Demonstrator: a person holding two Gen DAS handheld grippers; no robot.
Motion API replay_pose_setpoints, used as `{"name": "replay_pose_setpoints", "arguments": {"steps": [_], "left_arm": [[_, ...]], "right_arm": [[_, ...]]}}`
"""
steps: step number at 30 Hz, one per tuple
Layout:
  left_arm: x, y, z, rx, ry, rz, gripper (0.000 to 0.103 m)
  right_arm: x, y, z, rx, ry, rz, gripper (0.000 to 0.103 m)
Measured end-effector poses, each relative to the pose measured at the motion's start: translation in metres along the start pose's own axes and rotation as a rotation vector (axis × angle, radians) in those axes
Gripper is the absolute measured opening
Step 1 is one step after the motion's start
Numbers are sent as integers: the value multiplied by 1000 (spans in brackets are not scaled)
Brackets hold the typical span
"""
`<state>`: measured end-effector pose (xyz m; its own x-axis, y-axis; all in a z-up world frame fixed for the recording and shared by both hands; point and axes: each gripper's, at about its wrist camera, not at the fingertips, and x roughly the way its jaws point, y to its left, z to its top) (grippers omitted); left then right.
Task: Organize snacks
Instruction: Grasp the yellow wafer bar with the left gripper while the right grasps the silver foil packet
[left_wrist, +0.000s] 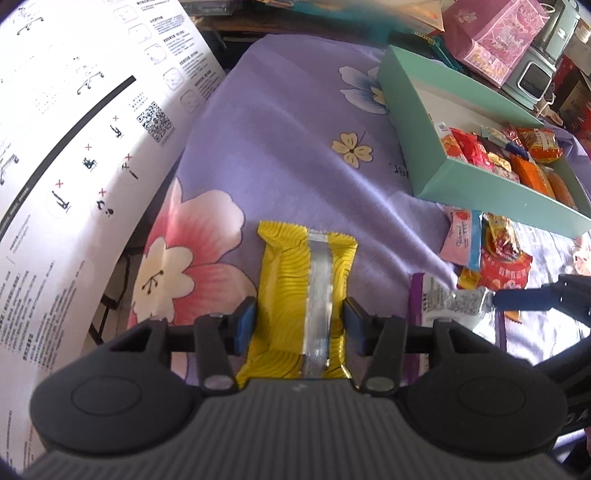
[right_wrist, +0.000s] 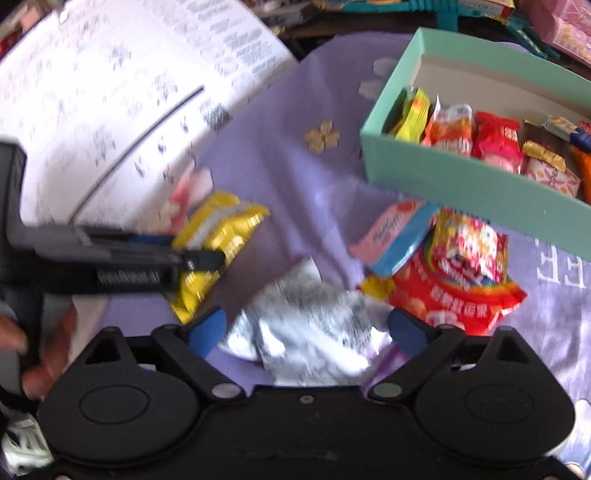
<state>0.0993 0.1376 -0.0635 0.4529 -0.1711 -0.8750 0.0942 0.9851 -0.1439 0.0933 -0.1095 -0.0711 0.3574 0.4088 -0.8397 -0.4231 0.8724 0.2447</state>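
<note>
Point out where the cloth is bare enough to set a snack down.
Bare purple cloth lies between the white instruction sheet and the teal box, beyond the yellow packet. Crowded: the loose snack pile under the box's near wall, and the box's filled end.

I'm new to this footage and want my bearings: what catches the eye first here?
The yellow snack packet clamped between the left gripper's fingers stands out, held above the purple flowered cloth. To the right sits a green box already lined with bright snacks, a small pile of packets loose before it. The right gripper straddles a silver packet, fingers wide.
</note>
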Motion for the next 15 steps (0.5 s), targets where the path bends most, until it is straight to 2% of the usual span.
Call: {"name": "replay_pose_setpoints", "arguments": {"steps": [11, 13, 15], "left_arm": [[6, -11, 3, 23, -9, 48, 55], [7, -15, 4, 32, -20, 61, 51], [7, -18, 4, 32, -27, 67, 49]], "right_arm": [[10, 19, -15, -120, -20, -88, 87], [9, 23, -16, -142, -21, -105, 71], [6, 24, -16, -136, -24, -100, 60]]}}
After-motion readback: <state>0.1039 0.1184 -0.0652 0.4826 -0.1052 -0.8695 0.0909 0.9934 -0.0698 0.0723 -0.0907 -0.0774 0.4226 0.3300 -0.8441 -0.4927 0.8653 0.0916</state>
